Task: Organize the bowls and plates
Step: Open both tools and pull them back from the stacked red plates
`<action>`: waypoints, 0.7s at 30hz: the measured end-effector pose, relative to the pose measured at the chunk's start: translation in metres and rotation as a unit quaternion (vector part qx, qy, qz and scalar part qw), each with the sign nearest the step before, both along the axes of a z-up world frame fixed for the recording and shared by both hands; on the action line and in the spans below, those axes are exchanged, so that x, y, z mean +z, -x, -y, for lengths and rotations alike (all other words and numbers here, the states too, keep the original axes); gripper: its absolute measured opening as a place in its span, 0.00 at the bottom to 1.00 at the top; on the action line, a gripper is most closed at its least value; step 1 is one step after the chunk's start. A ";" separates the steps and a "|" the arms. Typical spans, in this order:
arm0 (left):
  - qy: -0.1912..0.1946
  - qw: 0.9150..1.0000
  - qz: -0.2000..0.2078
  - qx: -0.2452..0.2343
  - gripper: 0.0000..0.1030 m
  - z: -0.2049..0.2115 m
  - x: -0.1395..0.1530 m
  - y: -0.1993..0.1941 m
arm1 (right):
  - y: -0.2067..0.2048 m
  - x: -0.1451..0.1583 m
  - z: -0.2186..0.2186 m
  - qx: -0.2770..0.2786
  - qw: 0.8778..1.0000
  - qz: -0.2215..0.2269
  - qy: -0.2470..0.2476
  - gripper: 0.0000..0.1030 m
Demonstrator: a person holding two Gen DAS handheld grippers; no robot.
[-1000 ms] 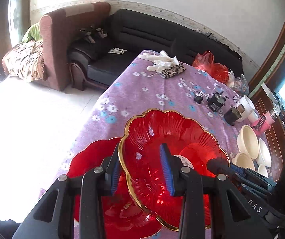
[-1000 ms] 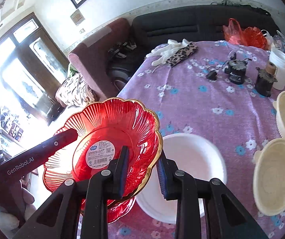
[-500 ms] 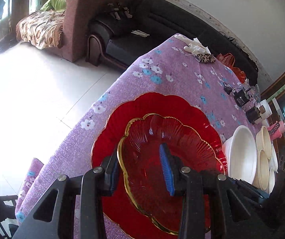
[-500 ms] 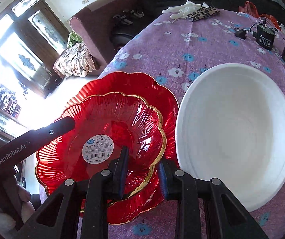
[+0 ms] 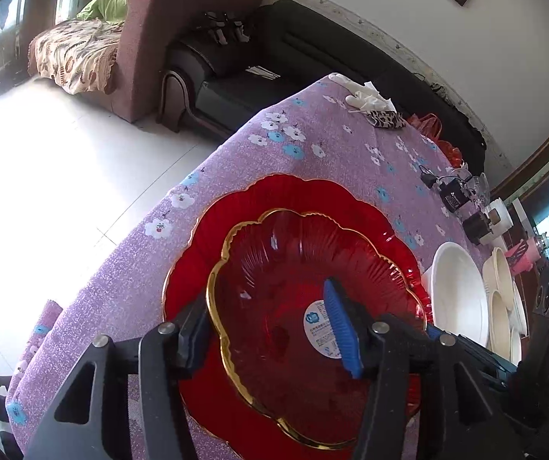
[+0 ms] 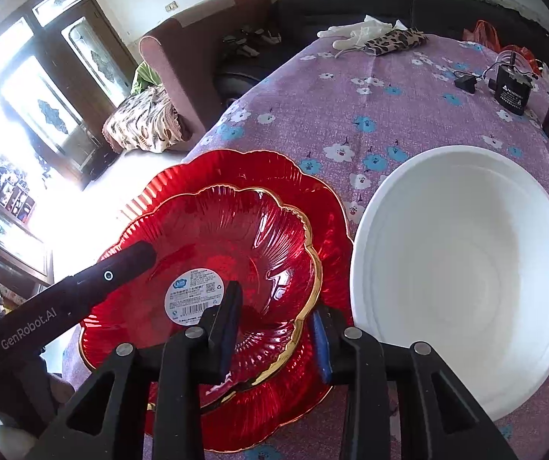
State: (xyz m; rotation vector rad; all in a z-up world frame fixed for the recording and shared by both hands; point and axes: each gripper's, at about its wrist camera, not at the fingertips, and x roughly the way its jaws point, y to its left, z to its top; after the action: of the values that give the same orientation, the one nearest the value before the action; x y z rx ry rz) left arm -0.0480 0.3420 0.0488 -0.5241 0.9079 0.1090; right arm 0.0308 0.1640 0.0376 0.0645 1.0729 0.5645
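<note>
A gold-rimmed red glass bowl (image 5: 305,276) (image 6: 236,245) with a round label sits nested in a larger red scalloped plate (image 5: 297,199) (image 6: 259,168) on the purple floral tablecloth. My left gripper (image 5: 268,326) straddles the bowl's left rim, one finger inside and one outside, jaws spread wide apart. My right gripper (image 6: 276,327) straddles the bowl's right rim the same way, jaws spread. The left gripper's finger (image 6: 82,287) shows in the right wrist view, resting on the bowl's far rim. A large white bowl (image 6: 462,268) (image 5: 458,291) stands just right of the red plate.
Several cream bowls (image 5: 502,287) stand at the right edge. Black adapters (image 6: 512,86), a cup (image 5: 498,214), white gloves (image 6: 355,32) and a leopard pouch (image 6: 393,40) lie farther back. The table's left edge (image 5: 159,207) drops to the floor; sofas stand beyond.
The bowl went down from the air into the larger red plate. Both grippers' jaws have widened around its rim.
</note>
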 end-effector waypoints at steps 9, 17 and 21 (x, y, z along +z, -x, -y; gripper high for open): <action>0.003 1.000 0.008 -0.002 0.68 0.004 0.009 0.007 | 0.008 0.006 0.004 -0.006 0.999 0.032 -0.018 0.49; -0.060 0.997 0.029 0.032 0.69 -0.002 0.038 0.015 | 0.020 0.019 0.002 0.001 0.996 0.086 0.011 0.54; -0.084 0.993 0.062 0.046 0.69 -0.002 0.062 0.031 | 0.028 0.032 0.007 0.003 0.995 0.105 -0.002 0.54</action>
State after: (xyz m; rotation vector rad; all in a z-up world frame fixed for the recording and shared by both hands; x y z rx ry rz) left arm -0.0787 0.3443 0.1110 -0.4113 0.7452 0.2318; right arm 0.0027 0.1574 0.0699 0.0063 0.8683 0.5658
